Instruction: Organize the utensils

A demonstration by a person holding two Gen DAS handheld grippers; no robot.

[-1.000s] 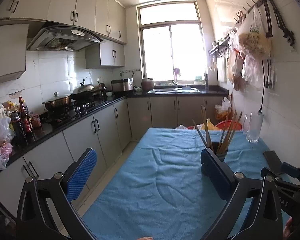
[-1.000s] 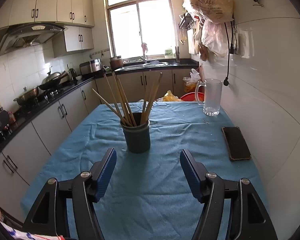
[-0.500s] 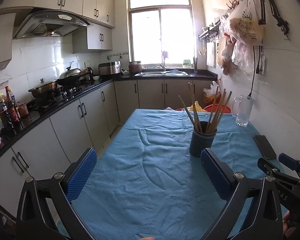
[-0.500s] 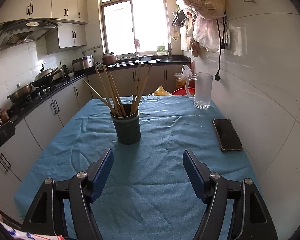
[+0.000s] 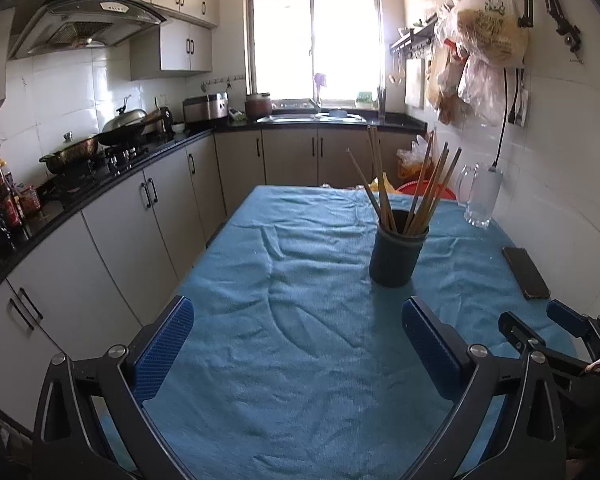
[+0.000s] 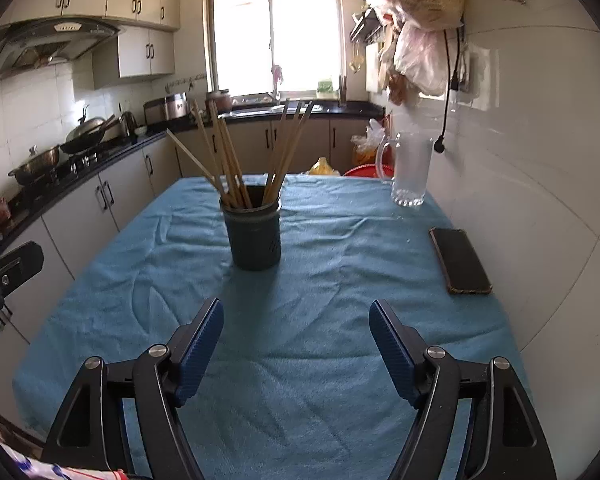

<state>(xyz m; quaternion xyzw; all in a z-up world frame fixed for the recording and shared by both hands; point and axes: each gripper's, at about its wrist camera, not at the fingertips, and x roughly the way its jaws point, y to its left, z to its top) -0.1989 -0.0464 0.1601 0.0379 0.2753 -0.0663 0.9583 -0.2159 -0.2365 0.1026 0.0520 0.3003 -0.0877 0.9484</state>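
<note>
Both my claws, left (image 5: pixel 296 344) and right (image 6: pixel 296 344), gape wide over the cloth (image 6: pixel 320 280); holder (image 6: pixel 254 236) ahead, phone (image 6: pixel 460 260) and jug (image 6: pixel 410 172) rightward.

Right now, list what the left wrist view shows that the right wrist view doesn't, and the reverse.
Only the left wrist view shows the open left gripper and the right gripper from the side. Only the right wrist view shows the open right gripper head-on. Both show the chopsticks upright in the dark holder, the glass mug and the phone on the blue cloth.
</note>
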